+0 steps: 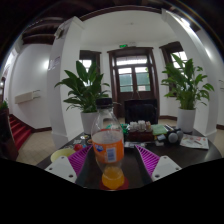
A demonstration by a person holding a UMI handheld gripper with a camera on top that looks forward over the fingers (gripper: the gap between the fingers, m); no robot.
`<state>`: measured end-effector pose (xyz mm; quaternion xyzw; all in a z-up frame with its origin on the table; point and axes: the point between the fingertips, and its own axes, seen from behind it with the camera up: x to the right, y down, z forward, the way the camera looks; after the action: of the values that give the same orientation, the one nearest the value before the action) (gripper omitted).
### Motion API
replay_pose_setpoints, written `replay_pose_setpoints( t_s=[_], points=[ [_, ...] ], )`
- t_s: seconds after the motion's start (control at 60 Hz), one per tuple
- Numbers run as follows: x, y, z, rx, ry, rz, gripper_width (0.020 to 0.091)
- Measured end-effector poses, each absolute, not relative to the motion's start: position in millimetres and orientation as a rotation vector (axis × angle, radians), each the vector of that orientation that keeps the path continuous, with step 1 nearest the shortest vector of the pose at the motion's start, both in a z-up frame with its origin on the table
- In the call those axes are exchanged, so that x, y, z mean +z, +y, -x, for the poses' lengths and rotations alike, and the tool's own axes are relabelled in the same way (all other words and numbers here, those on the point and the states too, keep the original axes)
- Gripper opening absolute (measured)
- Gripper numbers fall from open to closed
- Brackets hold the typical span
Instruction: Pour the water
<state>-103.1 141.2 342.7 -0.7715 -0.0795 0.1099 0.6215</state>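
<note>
no text is legible on the bottle's [108,140] label.

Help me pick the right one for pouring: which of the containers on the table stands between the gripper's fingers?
The orange-drink bottle with the label, standing upright between the open gripper fingers. The other containers sit farther back on the table.

Bottle [108,143] held orange liquid, with a pale label and clear upper part. Tool [112,165] pads [148,160] were magenta. Table [175,160] was dark. Plants [84,88] were green; walls [35,70] white; door frame [132,60] dark brown.
</note>
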Motion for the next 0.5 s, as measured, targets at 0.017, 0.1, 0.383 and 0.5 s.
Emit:
replay_pose_setpoints(
  t_s=[0.017, 0.1, 0.383, 0.5],
  points=[
    [342.4, 139.1, 102.3, 0.250, -0.177, 1.776, 0.0811],
    [337.8, 105.5, 84.5, 0.229, -0.137, 1.816, 0.0825],
    [346.9, 10.7, 15.2, 0.064, -0.036, 1.828, 0.0829],
    [353.8, -17.4, -4.8, 0.049, 0.001, 1.838, 0.0829]
  ],
)
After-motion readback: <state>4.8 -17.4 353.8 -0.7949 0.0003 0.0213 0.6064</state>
